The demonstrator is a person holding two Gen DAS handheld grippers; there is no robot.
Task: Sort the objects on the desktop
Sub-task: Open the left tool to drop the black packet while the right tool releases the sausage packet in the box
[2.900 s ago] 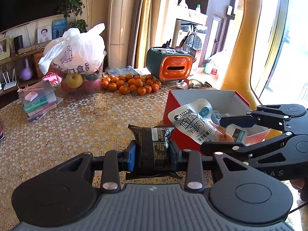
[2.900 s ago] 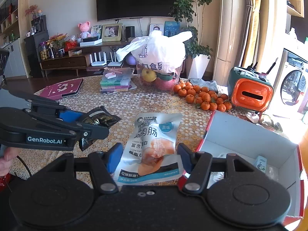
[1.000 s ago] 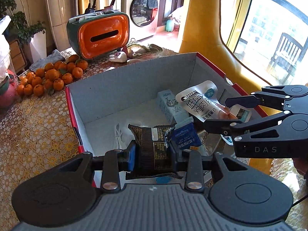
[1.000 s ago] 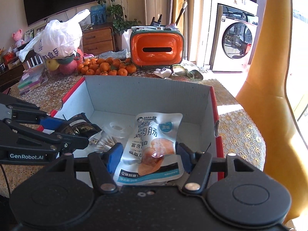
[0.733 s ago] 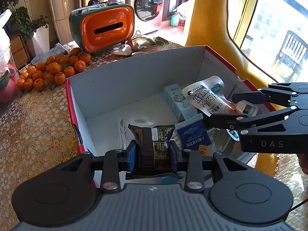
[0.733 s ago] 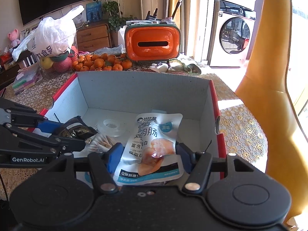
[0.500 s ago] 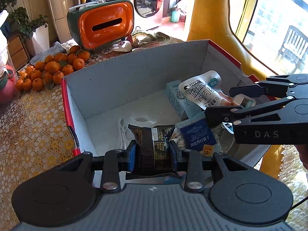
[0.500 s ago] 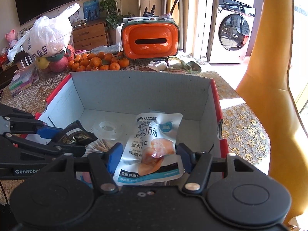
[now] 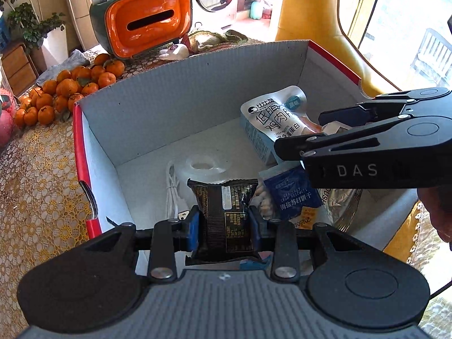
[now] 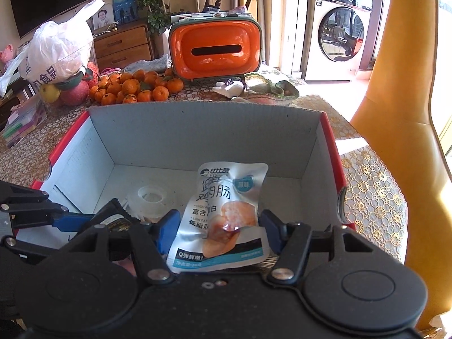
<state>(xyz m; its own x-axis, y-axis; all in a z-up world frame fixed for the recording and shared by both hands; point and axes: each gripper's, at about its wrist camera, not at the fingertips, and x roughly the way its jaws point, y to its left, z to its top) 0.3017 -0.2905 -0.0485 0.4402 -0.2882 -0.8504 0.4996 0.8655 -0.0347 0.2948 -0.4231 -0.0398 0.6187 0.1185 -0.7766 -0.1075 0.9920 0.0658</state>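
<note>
- Both grippers have dropped closer into the red-edged box (image 9: 82, 130) since a second ago.
- left gripper (image 9: 224, 223) is clamped snug on the black snack packet (image 9: 224, 212), hanging over the box floor, above the clear tape roll (image 9: 203, 166).
- right gripper (image 10: 219, 230) stands wider, pinching the white sausage pouch (image 10: 223, 212) over the box's right side.
- Tangerines (image 10: 132, 87) sit behind the box.
</note>
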